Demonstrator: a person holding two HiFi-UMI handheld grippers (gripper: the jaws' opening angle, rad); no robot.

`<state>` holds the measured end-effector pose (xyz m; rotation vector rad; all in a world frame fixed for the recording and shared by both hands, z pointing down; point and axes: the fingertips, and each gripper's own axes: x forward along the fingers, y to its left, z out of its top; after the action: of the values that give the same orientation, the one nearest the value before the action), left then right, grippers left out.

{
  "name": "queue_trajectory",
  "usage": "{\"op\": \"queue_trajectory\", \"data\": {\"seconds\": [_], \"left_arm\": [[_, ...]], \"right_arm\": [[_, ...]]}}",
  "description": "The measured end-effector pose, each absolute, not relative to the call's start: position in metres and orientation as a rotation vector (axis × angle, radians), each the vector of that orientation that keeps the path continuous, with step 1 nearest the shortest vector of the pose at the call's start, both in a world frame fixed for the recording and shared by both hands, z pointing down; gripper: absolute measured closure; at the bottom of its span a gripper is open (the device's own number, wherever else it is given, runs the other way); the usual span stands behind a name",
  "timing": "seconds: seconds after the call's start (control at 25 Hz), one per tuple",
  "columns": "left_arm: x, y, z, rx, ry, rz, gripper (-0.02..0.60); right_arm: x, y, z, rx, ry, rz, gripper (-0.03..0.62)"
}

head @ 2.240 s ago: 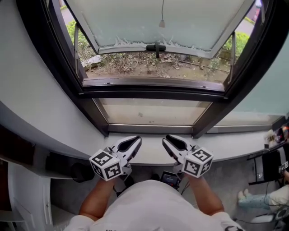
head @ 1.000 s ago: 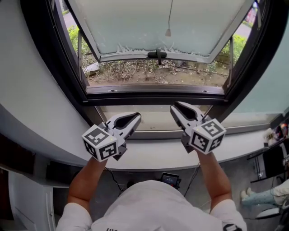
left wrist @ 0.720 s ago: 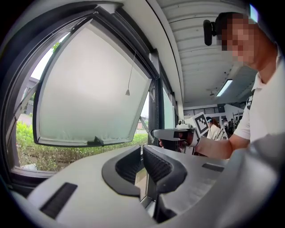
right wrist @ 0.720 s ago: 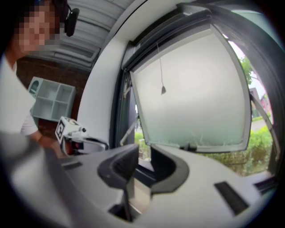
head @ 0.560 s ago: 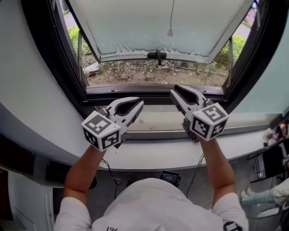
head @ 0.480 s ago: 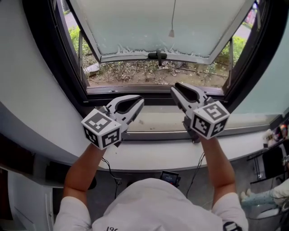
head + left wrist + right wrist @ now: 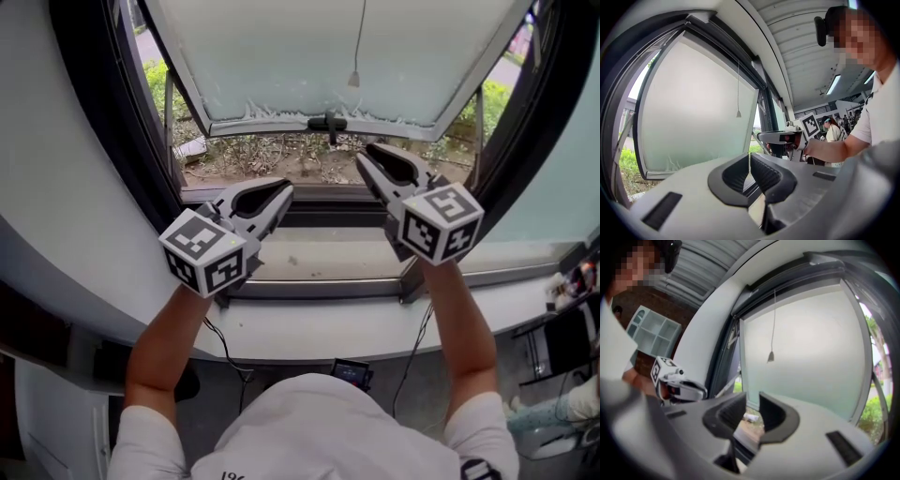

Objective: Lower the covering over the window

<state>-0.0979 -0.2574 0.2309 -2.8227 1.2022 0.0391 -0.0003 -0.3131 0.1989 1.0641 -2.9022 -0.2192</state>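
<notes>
A thin pull cord with a small grey weight [image 7: 353, 79] hangs in front of the frosted window sash [image 7: 281, 56], which is tilted outward. The covering itself is out of sight above the frame. My left gripper [image 7: 279, 192] is held level below and left of the weight, its jaws shut with nothing between them. My right gripper [image 7: 367, 157] is just below the weight, jaws open and empty. The weight [image 7: 738, 114] hangs well above my left gripper [image 7: 749, 157] in the left gripper view. In the right gripper view the weight [image 7: 771, 356] hangs above my right gripper [image 7: 752, 400].
A black window handle [image 7: 327, 122] sits at the sash's lower edge. The dark window frame [image 7: 103, 122] and the white sill [image 7: 319, 330] lie below my grippers. A small device [image 7: 352, 372] is on the floor. A white shelf unit [image 7: 651, 333] stands behind.
Both grippers have risen from sill height to in front of the lower window opening, the right one closer to the cord's weight. Their jaws are as before.
</notes>
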Motion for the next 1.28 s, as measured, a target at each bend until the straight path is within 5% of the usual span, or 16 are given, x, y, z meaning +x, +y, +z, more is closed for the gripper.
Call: {"op": "queue_trajectory", "data": {"seconds": [0.64, 1.28], "left_arm": [[-0.1, -0.297, 0.152, -2.689, 1.212, 0.062, 0.555], [-0.097, -0.302, 0.138, -2.623, 1.216, -0.007, 0.555]], "right_arm": [[-0.004, -0.356, 0.093, 1.218, -2.864, -0.527, 0.49], [-0.038, -0.391, 0.079, 1.186, -2.764, -0.494, 0.48]]}}
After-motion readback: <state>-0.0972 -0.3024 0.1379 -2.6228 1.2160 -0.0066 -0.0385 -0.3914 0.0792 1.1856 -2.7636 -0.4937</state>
